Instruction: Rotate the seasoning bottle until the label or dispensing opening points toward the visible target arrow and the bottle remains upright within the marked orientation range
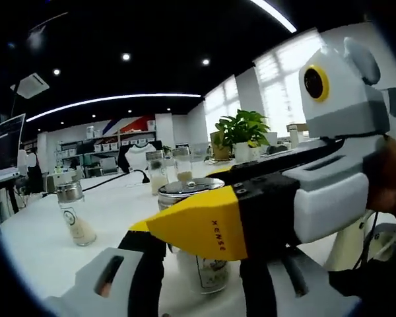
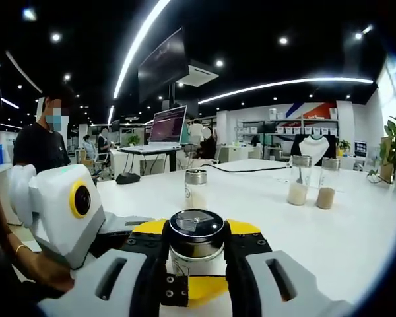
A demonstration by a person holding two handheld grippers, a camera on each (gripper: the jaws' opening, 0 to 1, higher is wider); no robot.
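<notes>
The seasoning bottle (image 2: 197,259), clear glass with a round metal lid (image 2: 197,226), stands upright on the white table (image 2: 356,244). My right gripper (image 2: 198,264) is shut on it just under the lid. The left gripper's yellow fingers (image 2: 150,228) cross it from the left, one behind the bottle and one in front. In the left gripper view the bottle (image 1: 211,272) stands between the jaws of my left gripper (image 1: 204,284), with a slim gap on its left side. The right gripper's yellow finger (image 1: 198,228) crosses in front of it below the lid (image 1: 190,187).
Other seasoning jars stand on the table: one on the left (image 1: 76,214) and a pair further back (image 1: 157,173), also seen as a single jar (image 2: 195,188) and a pair (image 2: 298,178). A potted plant (image 1: 241,129), a laptop (image 2: 166,129), a black cable (image 2: 251,168) and a person (image 2: 43,142) surround the table.
</notes>
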